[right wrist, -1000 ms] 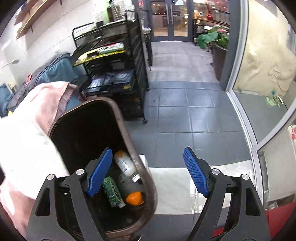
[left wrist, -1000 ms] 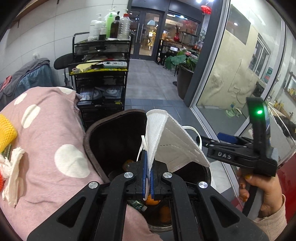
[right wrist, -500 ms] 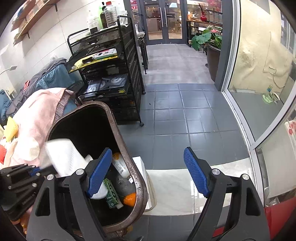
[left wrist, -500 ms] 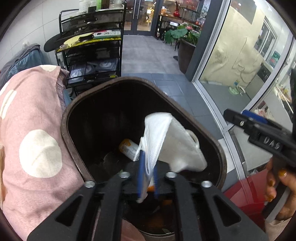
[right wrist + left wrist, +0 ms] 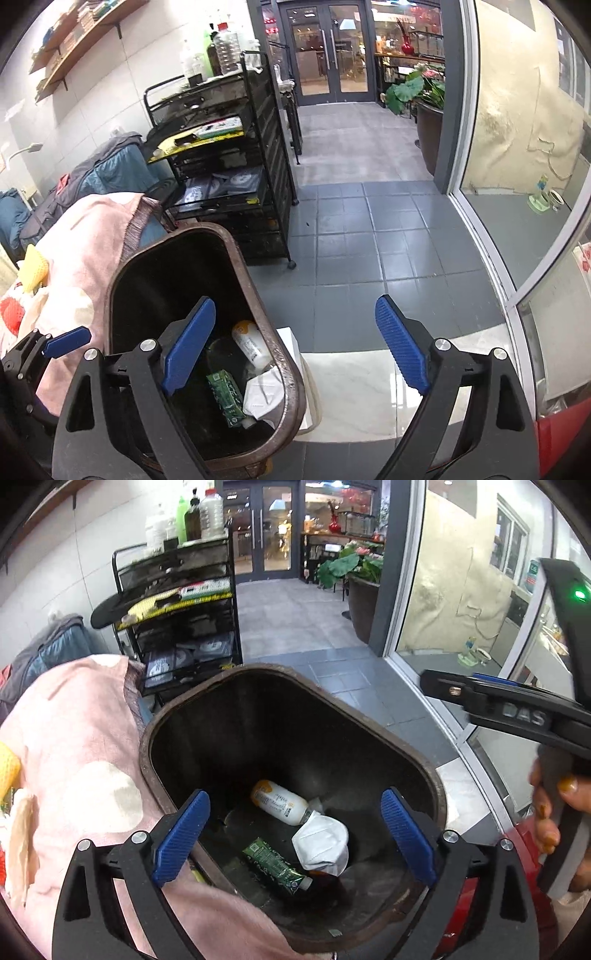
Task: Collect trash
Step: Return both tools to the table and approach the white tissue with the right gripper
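The bottom of the dark trash bin (image 5: pixel 424 764) is dim, and something orange under the white face mask (image 5: pixel 323 843) is hard to make out. A pink cloth with pale dots (image 5: pixel 74 746) lies against the bin's left rim, and a black wire rack (image 5: pixel 236 177) stands behind. In the bin lie the mask, a white bottle (image 5: pixel 279 803) and a green packet (image 5: pixel 275 864). The left hand-held gripper (image 5: pixel 295 840) has just been opening over the bin, nothing between its jaws. The right hand-held gripper (image 5: pixel 295 354) has opened further too, empty, half over the floor.

Black cart (image 5: pixel 236 177), bottles (image 5: pixel 221 51) atop, apparently plant (image 5: pixel 417 88) beyond.
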Demonstrator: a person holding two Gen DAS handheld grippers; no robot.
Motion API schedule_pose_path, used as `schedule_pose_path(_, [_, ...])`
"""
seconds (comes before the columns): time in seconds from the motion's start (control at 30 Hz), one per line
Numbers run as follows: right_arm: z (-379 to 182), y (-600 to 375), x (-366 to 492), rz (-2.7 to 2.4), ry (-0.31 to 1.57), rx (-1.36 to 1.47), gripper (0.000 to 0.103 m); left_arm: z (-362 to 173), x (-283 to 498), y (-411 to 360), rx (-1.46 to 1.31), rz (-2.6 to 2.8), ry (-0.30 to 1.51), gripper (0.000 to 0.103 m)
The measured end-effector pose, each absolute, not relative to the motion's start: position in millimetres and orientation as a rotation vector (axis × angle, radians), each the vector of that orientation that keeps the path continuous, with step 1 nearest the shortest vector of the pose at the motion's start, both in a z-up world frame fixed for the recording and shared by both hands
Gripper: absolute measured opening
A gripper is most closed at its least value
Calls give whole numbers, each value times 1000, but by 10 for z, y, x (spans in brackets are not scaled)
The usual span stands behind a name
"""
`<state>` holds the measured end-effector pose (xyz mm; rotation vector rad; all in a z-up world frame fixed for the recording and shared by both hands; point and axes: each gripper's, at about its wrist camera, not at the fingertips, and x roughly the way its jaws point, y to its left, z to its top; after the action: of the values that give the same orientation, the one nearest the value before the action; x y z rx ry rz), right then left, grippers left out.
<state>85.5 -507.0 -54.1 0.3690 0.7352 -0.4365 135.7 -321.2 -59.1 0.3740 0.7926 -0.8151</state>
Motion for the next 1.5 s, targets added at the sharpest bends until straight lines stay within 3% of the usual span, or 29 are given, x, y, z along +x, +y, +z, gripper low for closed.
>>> schedule_pose_path(0.63, [-198,-4301,1060,-188,596,262,89,16,950,-2362,272,-720,570,97])
schedule_pose_path(1.5, [-91,-2530,1804,243,641,78,91,-195,1326,-130,111,-224,643,97])
